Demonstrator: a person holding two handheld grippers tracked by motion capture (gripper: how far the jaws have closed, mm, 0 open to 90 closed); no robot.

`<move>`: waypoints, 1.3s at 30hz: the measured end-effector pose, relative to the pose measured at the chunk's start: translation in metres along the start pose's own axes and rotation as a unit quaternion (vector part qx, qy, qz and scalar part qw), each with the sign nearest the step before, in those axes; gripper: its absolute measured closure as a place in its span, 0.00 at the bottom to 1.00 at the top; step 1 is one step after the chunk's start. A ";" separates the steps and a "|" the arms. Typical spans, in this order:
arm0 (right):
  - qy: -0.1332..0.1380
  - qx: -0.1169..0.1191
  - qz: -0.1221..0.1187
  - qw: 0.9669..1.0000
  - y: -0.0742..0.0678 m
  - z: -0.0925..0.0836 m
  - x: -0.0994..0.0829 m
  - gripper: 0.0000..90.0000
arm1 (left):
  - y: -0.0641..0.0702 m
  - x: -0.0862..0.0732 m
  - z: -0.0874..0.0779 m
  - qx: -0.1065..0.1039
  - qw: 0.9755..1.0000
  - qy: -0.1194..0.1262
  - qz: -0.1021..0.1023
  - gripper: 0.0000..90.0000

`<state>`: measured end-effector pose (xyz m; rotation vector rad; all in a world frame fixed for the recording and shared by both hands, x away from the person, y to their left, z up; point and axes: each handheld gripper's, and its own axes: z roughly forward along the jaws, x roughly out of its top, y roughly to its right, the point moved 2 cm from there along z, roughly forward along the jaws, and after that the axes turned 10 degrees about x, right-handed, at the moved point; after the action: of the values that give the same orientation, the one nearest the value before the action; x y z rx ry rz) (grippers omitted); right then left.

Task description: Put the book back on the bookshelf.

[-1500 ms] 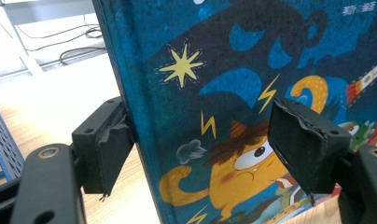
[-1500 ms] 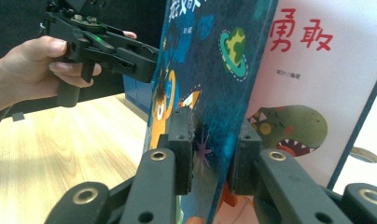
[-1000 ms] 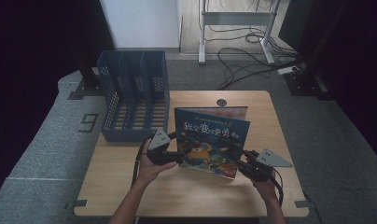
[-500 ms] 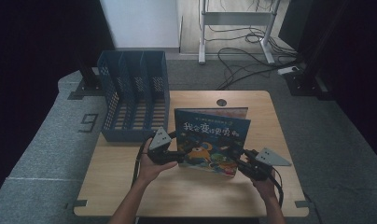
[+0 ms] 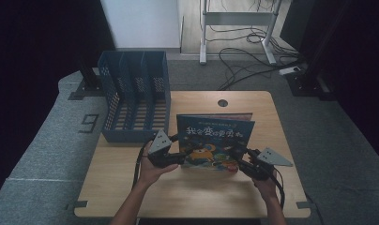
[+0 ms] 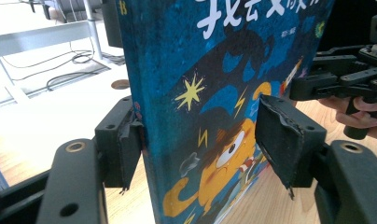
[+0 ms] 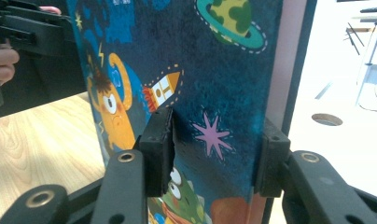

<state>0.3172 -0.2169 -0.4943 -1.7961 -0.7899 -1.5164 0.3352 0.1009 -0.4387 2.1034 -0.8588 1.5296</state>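
Observation:
A picture book (image 5: 211, 140) with a dark blue cartoon cover stands upright on the wooden table (image 5: 187, 197), its cover toward me. My left gripper (image 5: 180, 159) straddles its left edge. In the left gripper view (image 6: 198, 140) the jaws have just been closing; one pad (image 6: 126, 149) rests by the back of the book (image 6: 214, 70) and the other pad (image 6: 282, 140) stands off the cover. My right gripper (image 5: 238, 159) straddles the right edge. In the right gripper view (image 7: 217, 154) its jaws have just been opening around the book (image 7: 200, 56), with no firm pinch.
A blue slotted file rack (image 5: 136, 93) stands at the table's back left, close behind the left hand. A round cable hole (image 5: 223, 102) lies behind the book. Cables (image 5: 244, 56) and a metal stand (image 5: 234, 18) are on the floor beyond the table.

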 end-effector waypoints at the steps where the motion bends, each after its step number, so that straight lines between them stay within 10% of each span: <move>1: 0.001 -0.003 0.000 1.000 0.001 0.000 0.000 0.60 | 0.000 0.000 0.000 -0.002 1.000 0.001 0.002 0.39; 39: -0.002 -0.033 -0.014 0.999 0.008 -0.004 -0.005 0.48 | 0.012 0.006 -0.003 0.003 0.999 0.032 0.019 0.68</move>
<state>0.3202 -0.2250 -0.4992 -1.8448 -0.7779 -1.5736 0.3260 0.0928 -0.4328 2.0411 -0.8773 1.6117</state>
